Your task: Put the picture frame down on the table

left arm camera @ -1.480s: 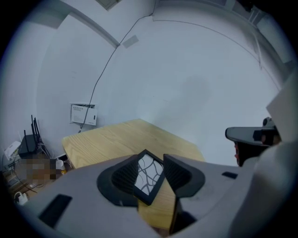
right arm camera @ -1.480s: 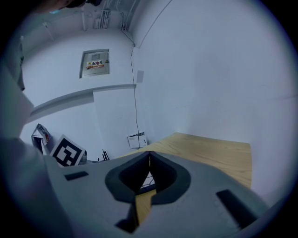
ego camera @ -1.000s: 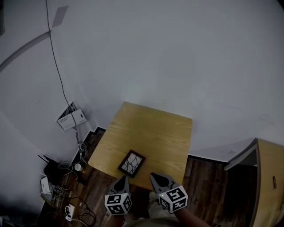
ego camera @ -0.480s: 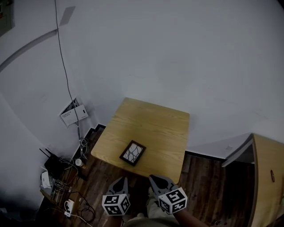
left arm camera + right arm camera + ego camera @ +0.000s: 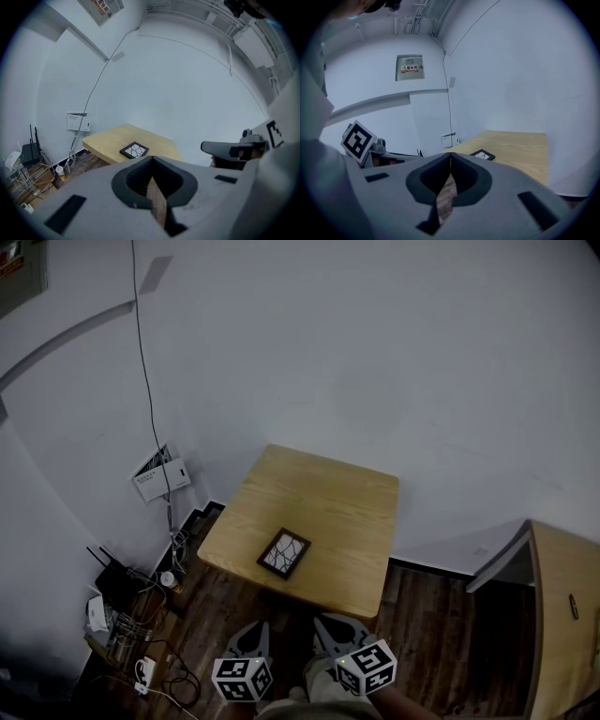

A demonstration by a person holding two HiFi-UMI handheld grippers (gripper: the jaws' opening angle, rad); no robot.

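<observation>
A small dark picture frame [image 5: 284, 553] with a white cracked pattern lies flat on the light wooden table [image 5: 347, 512], near its front left edge. The frame [image 5: 134, 150] shows past the left gripper's tips, and in the right gripper view the frame [image 5: 483, 154] lies on the tabletop too. My left gripper [image 5: 255, 636] and right gripper [image 5: 330, 630] hover side by side over the dark wood floor, short of the table's near edge. Both are shut with nothing between the jaws. Neither touches the frame.
A white wall stands behind the table. A cable [image 5: 150, 399] runs down it to a white box [image 5: 161, 475]. Routers and tangled wires [image 5: 127, 606] sit on the floor at left. A wooden cabinet [image 5: 562, 615] stands at right.
The view has pulled back from the table. Both grippers have dropped lower in the head view and farther from the table edge. The frame stays where it lay.
</observation>
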